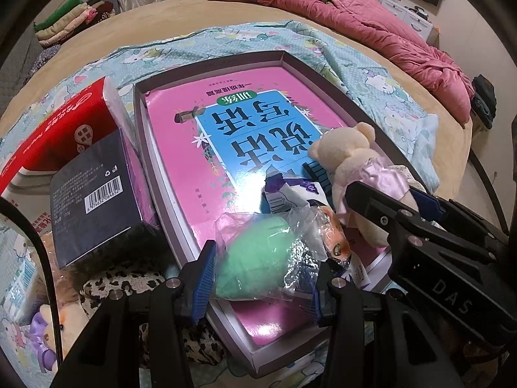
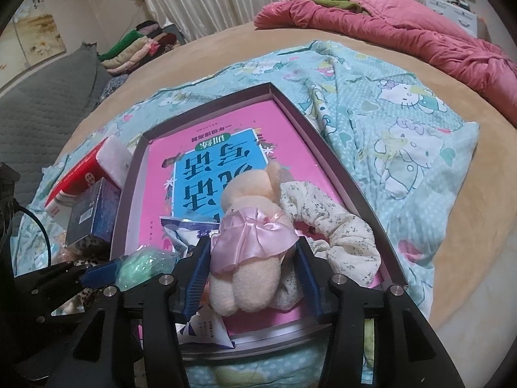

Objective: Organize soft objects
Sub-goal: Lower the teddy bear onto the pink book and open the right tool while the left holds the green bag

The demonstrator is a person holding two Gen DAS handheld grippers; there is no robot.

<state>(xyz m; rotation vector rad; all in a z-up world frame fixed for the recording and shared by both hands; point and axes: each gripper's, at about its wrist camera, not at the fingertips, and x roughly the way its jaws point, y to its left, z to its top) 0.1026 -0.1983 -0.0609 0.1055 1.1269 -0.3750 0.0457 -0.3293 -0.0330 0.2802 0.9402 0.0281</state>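
A shallow box (image 1: 155, 174) with a pink and blue book cover inside lies on the bed; it also shows in the right wrist view (image 2: 352, 190). My left gripper (image 1: 261, 281) is shut on a green soft toy in a clear plastic bag (image 1: 258, 258), over the box's near end. My right gripper (image 2: 252, 278) is shut on a cream plush bear in a pink satin dress (image 2: 252, 242), held inside the box; it also shows in the left wrist view (image 1: 349, 161). A floral scrunchie (image 2: 336, 223) lies in the box beside the bear.
A dark blue carton (image 1: 93, 194) and a red tissue pack (image 1: 58, 129) stand left of the box. Leopard-print fabric (image 1: 129, 281) and more plush toys (image 1: 48, 326) lie at lower left. A Hello Kitty sheet (image 2: 404, 135) and a pink quilt (image 2: 404, 32) cover the bed.
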